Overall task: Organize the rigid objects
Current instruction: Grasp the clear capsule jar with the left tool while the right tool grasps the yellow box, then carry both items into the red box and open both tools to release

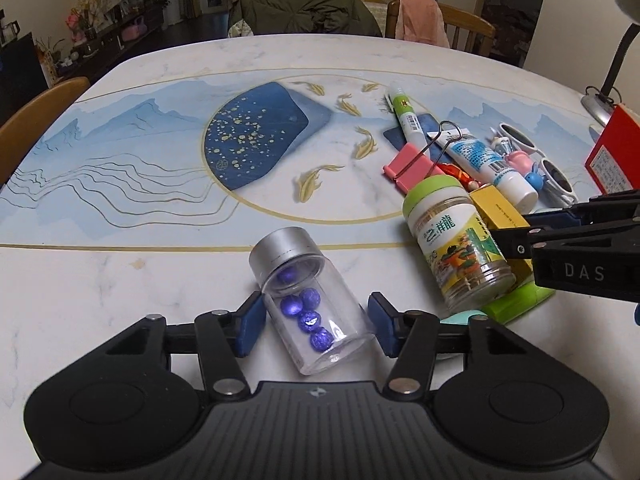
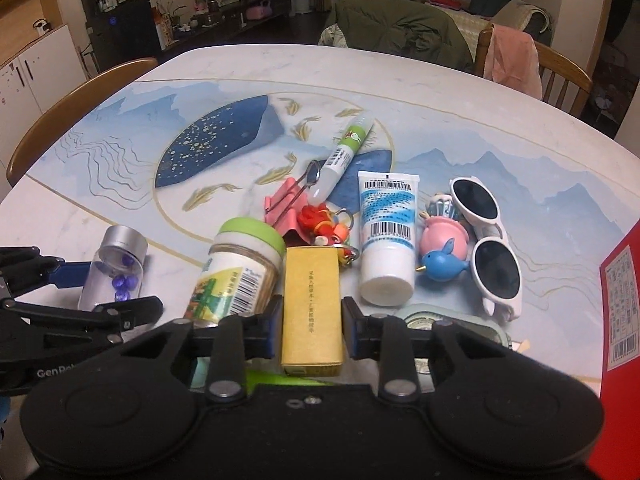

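A clear glass jar with a silver lid and blue beads lies on its side on the table. My left gripper has a blue pad against each side of its body. The same jar and left gripper show at the left of the right wrist view. A yellow box lies lengthwise between the pads of my right gripper, and both pads touch its long sides. A green-lidded bottle lies tilted just left of the box. In the left wrist view the right gripper reaches in beside that bottle.
Behind the box lie a white tube, a glue pen, a pink binder clip, a red keychain, a pink and blue figure and white sunglasses. A red box stands at the right. Chairs ring the table.
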`<state>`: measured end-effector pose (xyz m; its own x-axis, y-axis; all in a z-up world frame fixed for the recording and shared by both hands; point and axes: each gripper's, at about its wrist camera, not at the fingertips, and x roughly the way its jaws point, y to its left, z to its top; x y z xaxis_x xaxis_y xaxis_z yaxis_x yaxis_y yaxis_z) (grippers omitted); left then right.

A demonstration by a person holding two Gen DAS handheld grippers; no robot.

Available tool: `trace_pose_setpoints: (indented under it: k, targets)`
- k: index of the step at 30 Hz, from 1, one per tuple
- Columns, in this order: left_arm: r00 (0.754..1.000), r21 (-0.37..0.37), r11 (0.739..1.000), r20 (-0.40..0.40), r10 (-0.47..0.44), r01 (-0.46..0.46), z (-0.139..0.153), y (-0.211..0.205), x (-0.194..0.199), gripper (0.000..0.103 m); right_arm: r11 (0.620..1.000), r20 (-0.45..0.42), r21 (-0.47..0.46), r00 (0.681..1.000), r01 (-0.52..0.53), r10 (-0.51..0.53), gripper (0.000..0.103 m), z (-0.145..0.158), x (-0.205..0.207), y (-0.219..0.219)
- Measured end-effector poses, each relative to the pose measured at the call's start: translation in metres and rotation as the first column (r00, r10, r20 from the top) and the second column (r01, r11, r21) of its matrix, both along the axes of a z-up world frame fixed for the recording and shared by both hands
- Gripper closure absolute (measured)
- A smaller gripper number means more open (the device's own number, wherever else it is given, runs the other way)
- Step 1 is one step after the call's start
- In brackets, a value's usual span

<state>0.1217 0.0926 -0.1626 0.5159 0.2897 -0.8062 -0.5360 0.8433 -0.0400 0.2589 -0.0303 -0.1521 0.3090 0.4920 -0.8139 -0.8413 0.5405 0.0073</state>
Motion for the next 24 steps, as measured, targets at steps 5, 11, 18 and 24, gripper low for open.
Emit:
trace_pose_setpoints:
  k: [5,11,18,24]
  targets:
    - [1.000,0.002,1.000,0.023,0.010,-0.010,0.006,0.003,-0.009,0.047,0.999,-0.003,0.012,0.999,0.042,-0.042,0.075,0.005,-0.006,-0.005]
    - [0.997,-0.005,1.000,0.078,0.001,-0.001,0.025,0.002,-0.026,0.048,0.992,-0.027,0.059,0.994,0.110,-0.108,0.075,0.023,-0.017,-0.025]
    - [0.988,-0.011,0.997,0.133,-0.080,0.082,0.059,-0.013,-0.038,0.047,0.970,-0.022,0.152,0.982,0.191,-0.190,0.075,0.062,-0.037,-0.063]
    - [0.956,-0.021,0.974,0.194,-0.219,0.228,0.100,-0.042,-0.030,0.047,0.941,-0.009,0.204,0.961,0.271,-0.275,0.075,0.098,-0.051,-0.100]
